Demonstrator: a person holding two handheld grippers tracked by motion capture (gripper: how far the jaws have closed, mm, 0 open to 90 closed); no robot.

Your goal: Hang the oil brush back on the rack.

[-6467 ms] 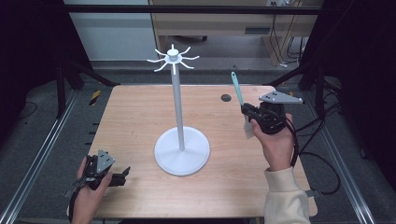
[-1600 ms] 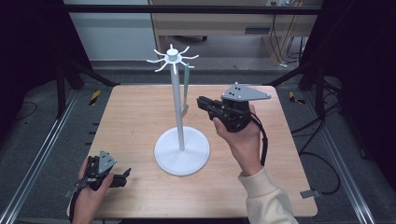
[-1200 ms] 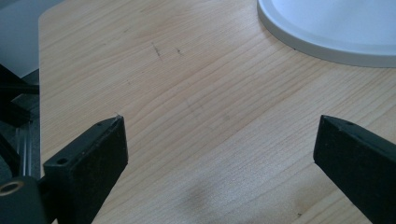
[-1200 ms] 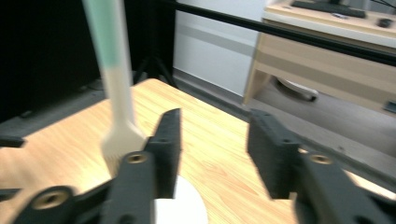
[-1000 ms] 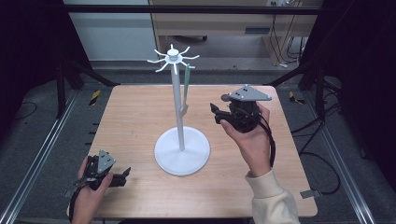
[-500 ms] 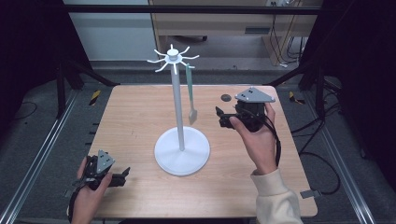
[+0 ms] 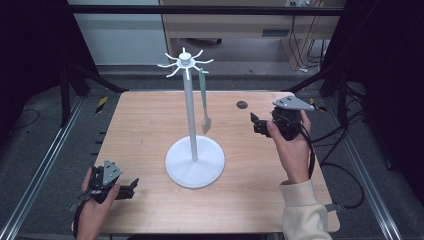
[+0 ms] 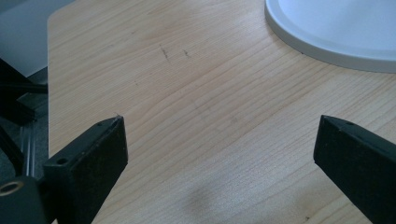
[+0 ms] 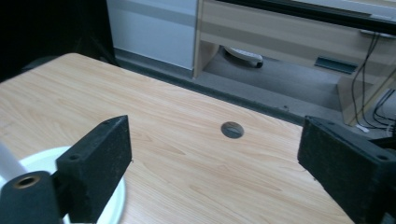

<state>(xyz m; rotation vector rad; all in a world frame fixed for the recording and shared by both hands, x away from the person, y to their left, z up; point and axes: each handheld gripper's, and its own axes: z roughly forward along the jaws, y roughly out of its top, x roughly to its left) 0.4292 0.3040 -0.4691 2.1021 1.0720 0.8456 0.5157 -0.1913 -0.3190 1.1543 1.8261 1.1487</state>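
Note:
A white stand [image 7: 194, 159] with a tall pole and a crown of hooks [image 7: 185, 62] rises from the middle of the wooden table [image 7: 150, 125]. A green long-handled utensil [image 7: 204, 102] hangs from one hook on the pole's right side. My right gripper [image 7: 255, 124] hovers to the right of the stand, open, with nothing between its jaws. My left gripper [image 7: 131, 187] rests at the table's front left corner, open and empty. The stand's round base [image 8: 336, 32] shows at the top right of the left gripper view, and at the lower left [image 9: 114, 196] of the right gripper view.
A small dark round hole [image 7: 242, 104] lies in the table behind the right gripper, also seen as a hole [image 9: 232, 129] in the right gripper view. A wooden cabinet [image 7: 225, 25] and cables [image 7: 305, 40] sit on the floor beyond the far edge. Metal rails [image 7: 45, 165] flank the table.
The right gripper carried the green utensil to the stand, let it go on a hook, then drew back to the right with open jaws. The left gripper stayed put.

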